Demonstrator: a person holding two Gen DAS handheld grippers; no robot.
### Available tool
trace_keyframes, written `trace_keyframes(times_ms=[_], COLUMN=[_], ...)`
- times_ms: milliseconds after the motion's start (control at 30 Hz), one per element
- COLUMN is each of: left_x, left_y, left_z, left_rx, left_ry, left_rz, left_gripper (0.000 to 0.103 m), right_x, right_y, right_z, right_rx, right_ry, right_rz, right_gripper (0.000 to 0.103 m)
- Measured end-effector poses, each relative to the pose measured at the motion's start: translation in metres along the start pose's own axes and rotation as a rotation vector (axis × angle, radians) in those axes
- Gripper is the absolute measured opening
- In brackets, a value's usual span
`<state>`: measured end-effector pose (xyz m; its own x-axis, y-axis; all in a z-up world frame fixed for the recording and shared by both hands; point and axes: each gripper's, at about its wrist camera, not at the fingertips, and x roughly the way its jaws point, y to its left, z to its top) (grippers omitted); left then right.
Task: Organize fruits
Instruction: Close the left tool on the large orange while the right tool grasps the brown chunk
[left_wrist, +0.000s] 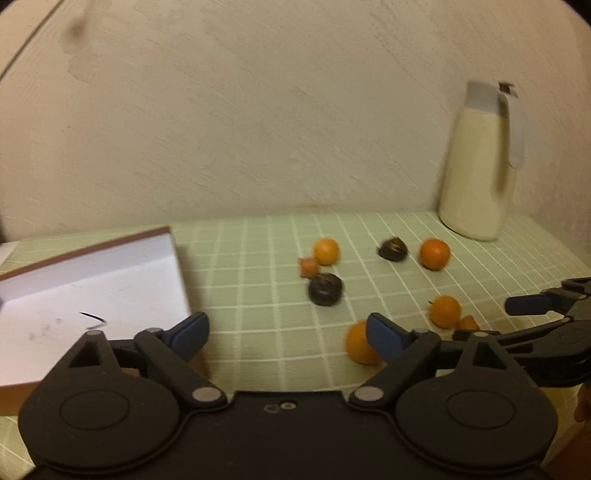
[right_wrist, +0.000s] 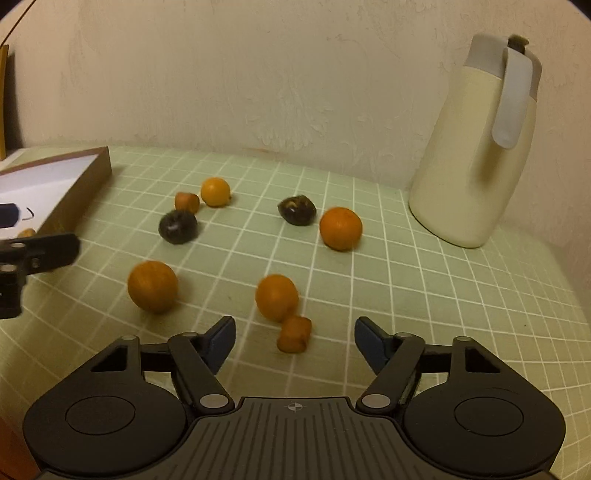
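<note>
The small orange chunk (right_wrist: 294, 334) lies on the worktop (right_wrist: 424, 295) dead ahead at 12 o'clock of the right gripper (right_wrist: 294, 341), between its part-open, empty jaws. The left gripper (left_wrist: 287, 334), also open and empty, has an orange (left_wrist: 357, 343) at 1 o'clock and the box (left_wrist: 92, 291) at 10.

The left black two-finger gripper with blue pads (left_wrist: 286, 338) points forward and downward, jaws parted wide, nothing between the pads. The right black two-finger gripper with blue pads (right_wrist: 294, 341) is pitched down more steeply, jaws also apart but narrower, and nothing is gripped. Each gripper shows at the edge of the other's view, so the two are side by side (left view is motion-blurred). A fingertip shows at the left view's lower right edge.
</note>
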<state>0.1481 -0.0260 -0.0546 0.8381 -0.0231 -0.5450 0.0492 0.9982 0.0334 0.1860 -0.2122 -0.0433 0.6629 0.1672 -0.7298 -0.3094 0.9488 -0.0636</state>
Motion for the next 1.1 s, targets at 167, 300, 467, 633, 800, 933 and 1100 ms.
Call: trace_keyframes(times_ms=[167, 300, 467, 633, 800, 933, 1100], left_x=[0.013, 0.023, 0.037, 0.044, 0.053, 0.060, 0.061], left_y=[-0.023, -0.035, -0.043, -0.046, -0.046, -0.045, -0.050], left_z=[-0.004, -0.006, -0.008, -0.009, -0.010, -0.011, -0.012], left_rx=[0.056, 0.080, 0.082, 0.082, 0.068, 0.052, 0.074], left_ry=[0.042, 0.072, 0.104, 0.120, 0.141, 0.166, 0.159], left_rz=[-0.029, -0.040, -0.040, -0.039, -0.039, -0.054, -0.074], left_gripper=[0.074, 0.070, 0.067, 0.060, 0.054, 0.044, 0.029], right_x=[0.008, 0.012, 0.017, 0.019, 0.020, 0.020, 0.020], right_y=[-0.007, -0.008, -0.010, -0.009, -0.010, -0.011, -0.012], right_z=[-0.008, -0.008, -0.006, -0.004, -0.004, -0.004, -0.004], right_rx=[0.010, 0.017, 0.035, 0.035, 0.044, 0.050, 0.053], right_ry=[0.036, 0.041, 0.043, 0.043, 0.042, 0.042, 0.042], right_rz=[0.029, 0.040, 0.058, 0.067, 0.070, 0.073, 0.075], right_gripper=[0.048, 0.040, 0.037, 0.030, 0.026, 0.023, 0.022])
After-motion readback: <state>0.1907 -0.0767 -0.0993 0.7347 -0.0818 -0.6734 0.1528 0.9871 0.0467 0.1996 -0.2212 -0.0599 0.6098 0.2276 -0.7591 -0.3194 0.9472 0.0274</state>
